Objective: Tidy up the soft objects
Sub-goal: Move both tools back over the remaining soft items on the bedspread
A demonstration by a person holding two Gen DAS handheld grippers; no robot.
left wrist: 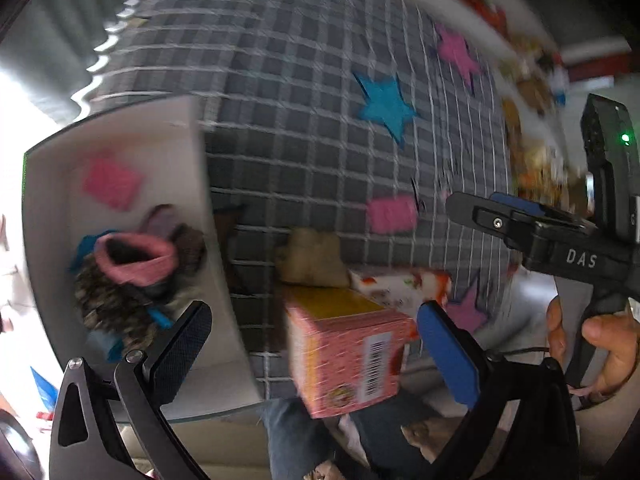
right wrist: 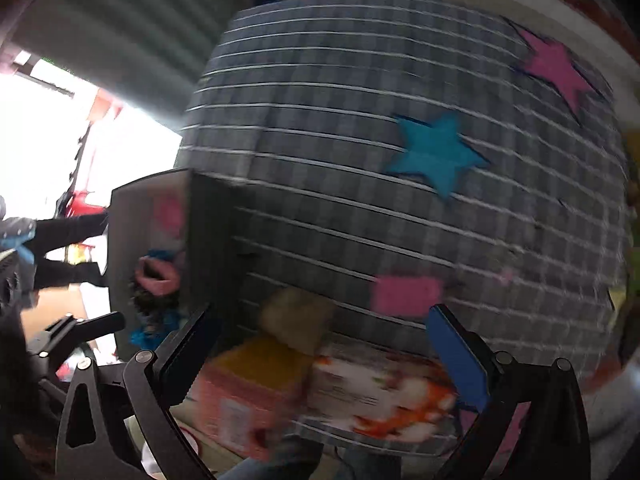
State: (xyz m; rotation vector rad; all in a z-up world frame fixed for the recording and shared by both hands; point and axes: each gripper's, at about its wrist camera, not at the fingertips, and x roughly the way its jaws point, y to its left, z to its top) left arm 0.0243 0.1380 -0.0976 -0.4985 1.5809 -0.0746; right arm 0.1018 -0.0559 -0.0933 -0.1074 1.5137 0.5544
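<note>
Hovering above a grey checked cloth (left wrist: 288, 128), both views blurred. Left gripper (left wrist: 316, 344) standing with jaws spread wide, nothing pressed between the pads, a pink carton with a barcode (left wrist: 352, 356) showing in the gap beneath. Right gripper (right wrist: 332, 356) likewise gaping wide, gripping nothing, looking down on the same pink carton (right wrist: 240, 396) and a white printed box with orange figures (right wrist: 384, 396) just beside it. Sitting to the left of the cloth, a white bin (left wrist: 52, 208) holding soft things: a pink-cuffed knitted piece (left wrist: 136, 258) lying on a mottled brown woolly bundle (left wrist: 108, 300), a pink sponge-like rectangle (left wrist: 112, 182) resting deeper in. Lying loose on the cloth: a blue felt star (left wrist: 386, 106), a pink felt star (left wrist: 458, 54), a pink rectangle (left wrist: 392, 213), and a tan lumpy soft piece (left wrist: 312, 258) touching the carton's far end. Showing at the right edge of the left view, a hand (left wrist: 600, 344) gripping the other gripper's handle.
</note>
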